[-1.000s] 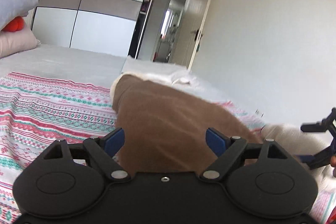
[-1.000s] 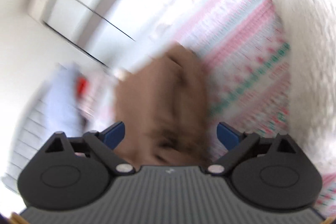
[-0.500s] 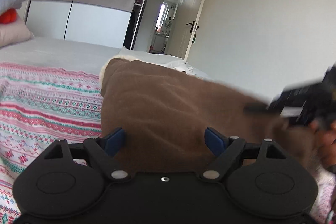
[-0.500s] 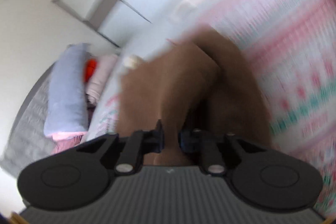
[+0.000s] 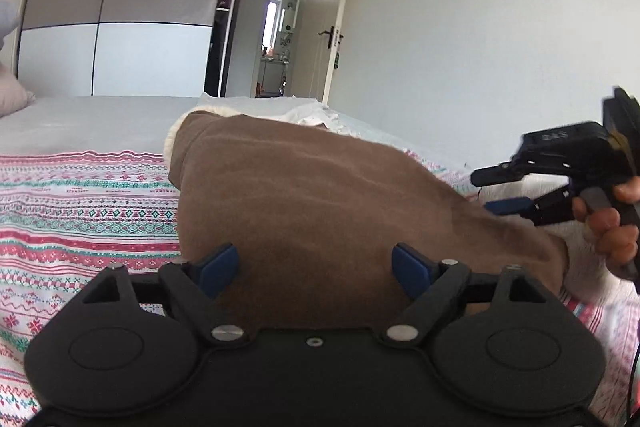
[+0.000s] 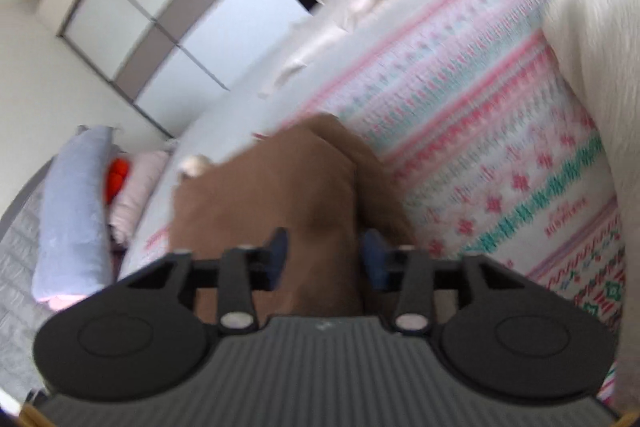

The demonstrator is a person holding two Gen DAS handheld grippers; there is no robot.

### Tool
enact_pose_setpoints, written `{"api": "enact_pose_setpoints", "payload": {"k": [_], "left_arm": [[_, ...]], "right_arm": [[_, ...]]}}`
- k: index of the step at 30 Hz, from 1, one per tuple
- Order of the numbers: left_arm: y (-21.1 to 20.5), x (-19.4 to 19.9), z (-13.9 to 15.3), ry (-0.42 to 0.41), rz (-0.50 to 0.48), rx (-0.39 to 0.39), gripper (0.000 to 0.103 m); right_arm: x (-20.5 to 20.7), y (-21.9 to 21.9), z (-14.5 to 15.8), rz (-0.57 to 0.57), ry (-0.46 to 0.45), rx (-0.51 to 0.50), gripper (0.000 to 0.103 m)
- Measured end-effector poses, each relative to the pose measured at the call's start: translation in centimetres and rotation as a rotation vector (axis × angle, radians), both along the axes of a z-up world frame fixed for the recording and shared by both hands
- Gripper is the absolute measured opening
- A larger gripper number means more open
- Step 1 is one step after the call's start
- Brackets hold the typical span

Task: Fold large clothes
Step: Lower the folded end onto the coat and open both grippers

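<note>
Right fingers [image 6: 324, 259] reopened; brown garment [image 6: 280, 195] between them.

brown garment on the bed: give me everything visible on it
The brown garment is soft, fleece-like cloth with a cream fuzzy lining showing at its far edge. It lies folded in a thick, slightly rumpled slab on the patterned bedspread, long axis running away from the left camera. The left claw is open, straddling the near edge. The right claw is opening, with cloth between its pads; contact is unclear. A white fluffy item lies beside it.
</note>
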State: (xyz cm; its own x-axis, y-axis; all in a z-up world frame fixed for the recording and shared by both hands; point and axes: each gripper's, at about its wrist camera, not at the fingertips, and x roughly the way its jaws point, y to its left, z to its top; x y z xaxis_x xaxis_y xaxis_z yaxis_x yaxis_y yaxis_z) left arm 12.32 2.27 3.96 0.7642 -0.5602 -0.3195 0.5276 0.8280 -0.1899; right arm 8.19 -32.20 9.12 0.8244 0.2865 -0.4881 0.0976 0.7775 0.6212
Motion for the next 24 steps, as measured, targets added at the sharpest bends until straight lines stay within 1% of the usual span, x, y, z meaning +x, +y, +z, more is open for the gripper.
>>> {"api": "enact_pose_setpoints", "payload": {"k": [1,2,3,6,7,8,10,11,12,13,15,17,19,21,22,24], "left_arm": [[0.1,-0.2,0.1,-0.009,0.007,-0.007,0.083],[0.1,-0.5,0.2,-0.024,0.007,-0.011,0.083],[0.1,-0.8,0.3,-0.04,0.006,-0.013,0.083],[-0.3,-1.5,0.5,-0.064,-0.02,-0.017,0.083],[-0.6,-1.4,0.5,-0.061,-0.037,-0.009,0.083],[-0.9,-1.5,0.3,-0.054,-0.05,0.009,0.083],[-1.5,-1.5,-0.5,-0.048,-0.066,0.081,0.084],[-1.8,-1.7,-1.0,-0.065,-0.078,0.115,0.084],[-2.1,-2.1,-1.3,-0.082,-0.092,0.154,0.084],[-2.2,-2.4,-1.4,-0.096,-0.1,0.178,0.084],[-2.1,-2.5,-1.2,-0.088,-0.1,0.181,0.084],[-1.6,-2.4,-0.8,-0.063,-0.09,0.157,0.084],[-1.1,-2.4,-0.1,-0.039,-0.071,0.131,0.084],[-0.6,-3.0,0.7,-0.053,-0.063,0.09,0.084],[-0.5,-3.3,1.1,-0.068,-0.063,0.079,0.084],[-0.6,-3.8,1.3,-0.08,-0.063,0.075,0.084]], "right_arm": [[-0.1,-0.2,0.8,0.032,0.005,0.021,0.054],[-0.5,0.0,0.8,0.055,0.015,0.028,0.057],[-0.7,0.2,0.8,0.066,0.037,0.018,0.057],[-1.1,1.3,-0.2,0.055,0.129,-0.078,0.058],[-1.4,1.5,-0.4,0.063,0.148,-0.105,0.054],[-2.0,1.8,-0.5,0.068,0.148,-0.121,0.046],[-3.3,1.7,-1.4,0.077,0.142,-0.142,0.038],[-3.5,1.4,-2.2,0.076,0.157,-0.13,0.037],[-2.8,0.7,-3.8,0.077,0.175,-0.101,0.037],[-2.9,0.3,-4.3,0.08,0.182,-0.085,0.037],[-3.7,0.4,-3.6,0.092,0.173,-0.117,0.038],[-4.6,0.7,-2.5,0.095,0.152,-0.174,0.04],[-5.6,1.3,-1.1,0.079,0.102,-0.242,0.04],[-6.5,2.2,0.2,0.074,0.022,-0.294,0.04],[-6.7,2.7,0.5,0.085,-0.001,-0.308,0.04],[-6.8,3.8,0.3,0.096,-0.008,-0.34,0.04]]}}
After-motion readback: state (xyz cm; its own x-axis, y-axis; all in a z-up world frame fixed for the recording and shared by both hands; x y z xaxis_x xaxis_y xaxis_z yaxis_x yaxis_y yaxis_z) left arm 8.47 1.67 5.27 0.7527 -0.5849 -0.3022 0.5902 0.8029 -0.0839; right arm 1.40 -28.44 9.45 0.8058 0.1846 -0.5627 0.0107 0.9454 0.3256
